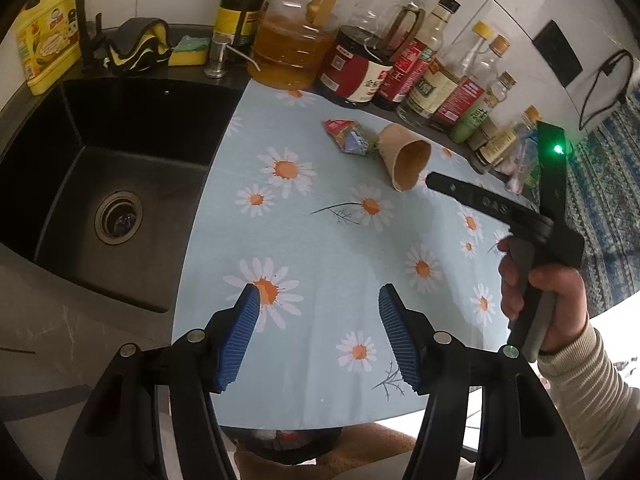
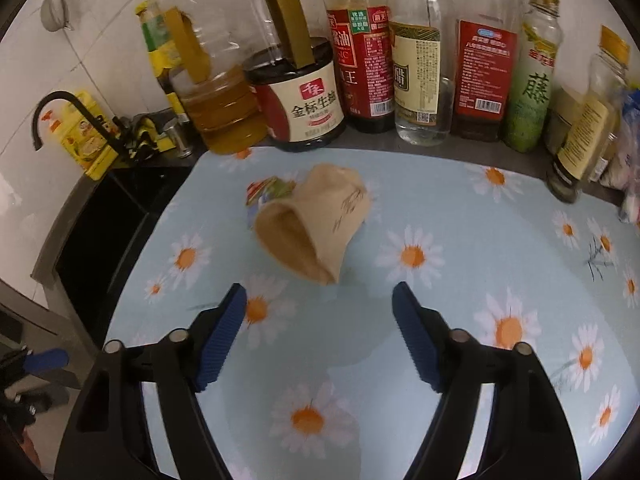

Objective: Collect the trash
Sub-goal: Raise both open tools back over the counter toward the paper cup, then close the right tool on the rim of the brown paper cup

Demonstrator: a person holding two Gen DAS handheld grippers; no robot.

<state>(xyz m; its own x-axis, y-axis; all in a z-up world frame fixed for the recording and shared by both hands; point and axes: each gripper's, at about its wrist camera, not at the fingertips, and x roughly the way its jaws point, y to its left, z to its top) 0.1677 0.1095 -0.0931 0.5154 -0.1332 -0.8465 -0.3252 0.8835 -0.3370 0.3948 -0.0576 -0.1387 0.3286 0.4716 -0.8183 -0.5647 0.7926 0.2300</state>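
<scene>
My left gripper (image 1: 318,300) hangs over the near part of the daisy-print mat (image 1: 328,248), jaws wide apart, nothing btwn the 2 blue pads (image 1: 240,332). My right gripper (image 2: 318,300) is the same: jaws spread wide, empty, over the mat (image 2: 400,360), w/ the paper cup (image 2: 316,226) just ahead of its tips but not touching.

Trash count: 2 pieces. 1 tan paper cup (image 1: 404,156), crushed, lying on its side, mouth toward the mat's near edge. 1 crumpled snack wrapper (image 1: 348,136), red/green/blue, touching the cup on its sink side; in the right wrist view the wrapper (image 2: 266,194) peeks out behind the cup. Both sit toward the mat's far edge, nearer the bottles than my grippers.

Along the far edge of the counter, a row of bottles (image 2: 416,80): abt 8 show in the right view, incl. 1 oil jug (image 2: 216,108) w/ a handle and 1 dark soy jug (image 2: 304,96); the ones at the right end are blurred, so the count is rough.

Off the mat's left edge: 1 black sink (image 1: 104,184) w/ 1 drain (image 1: 118,218), 1 black faucet (image 1: 82,20), 1 yellow sponge (image 1: 188,54), 1 yellow carton (image 1: 44,40). From the left view I see my right hand (image 1: 544,304) gripping the other tool's handle over the mat's right edge, 1 green light (image 1: 557,149) lit on it.
</scene>
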